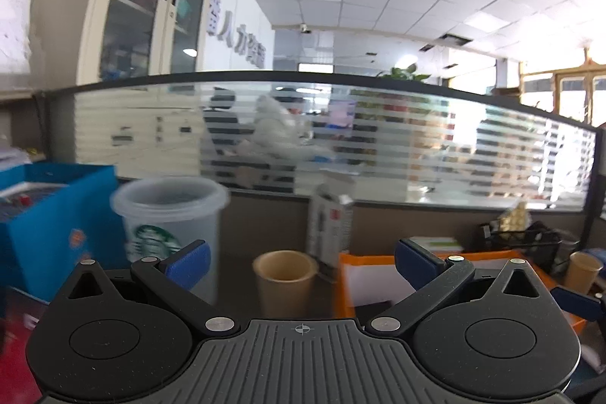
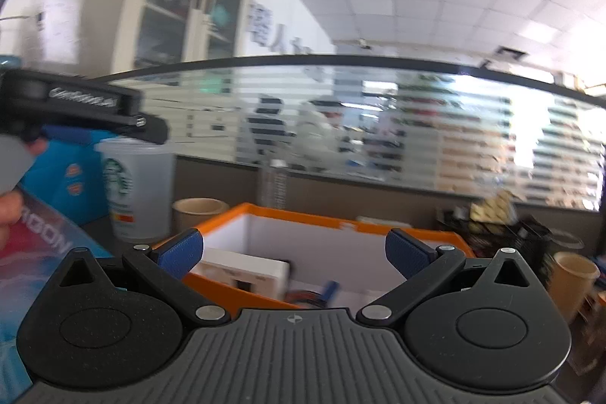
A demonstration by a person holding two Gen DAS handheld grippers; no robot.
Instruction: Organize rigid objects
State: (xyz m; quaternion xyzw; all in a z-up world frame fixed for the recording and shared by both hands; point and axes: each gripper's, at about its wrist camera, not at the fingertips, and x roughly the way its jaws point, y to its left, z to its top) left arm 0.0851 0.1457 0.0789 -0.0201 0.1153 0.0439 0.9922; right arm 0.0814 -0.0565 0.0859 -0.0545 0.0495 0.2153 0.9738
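Both grippers, left (image 1: pixel 301 262) and right (image 2: pixel 293 252), fingers spread, empty. Paper cup (image 1: pixel 285 281) upright on desk beside orange box (image 2: pixel 322 218); we centre the left fingers on it before closing

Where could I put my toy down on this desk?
Bare dark desk shows between the Starbucks cup and paper cup. The orange box has white floor free toward its right wall. Crowded: far right, around the black basket.
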